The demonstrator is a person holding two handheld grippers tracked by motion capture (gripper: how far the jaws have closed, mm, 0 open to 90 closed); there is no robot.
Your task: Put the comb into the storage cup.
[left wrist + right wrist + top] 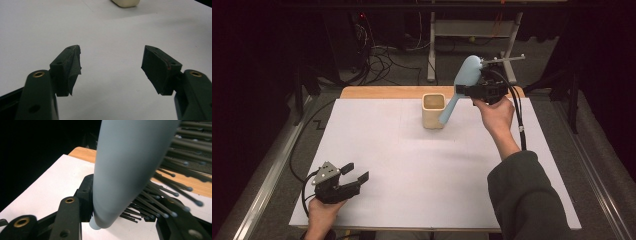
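A light blue hairbrush [465, 75] hangs tilted over the far right of the white board [412, 165], head up, with my right gripper [462, 91] shut on it near the neck. Its handle slants down to the right side of a cream square cup [433, 111]; I cannot tell if they touch. In the right gripper view the brush back [125, 170] sits between the black jaws of the right gripper [125, 212], with dark bristles [170, 195] fanning right. My left gripper [354, 171] rests open and empty at the near left, also seen as the left gripper [111, 67].
The white board lies on a wooden table whose edge [382, 92] shows at the back. The cup's base [125, 3] shows far ahead of the left gripper. Cables and a metal stand [432, 50] lie on the dark floor beyond.
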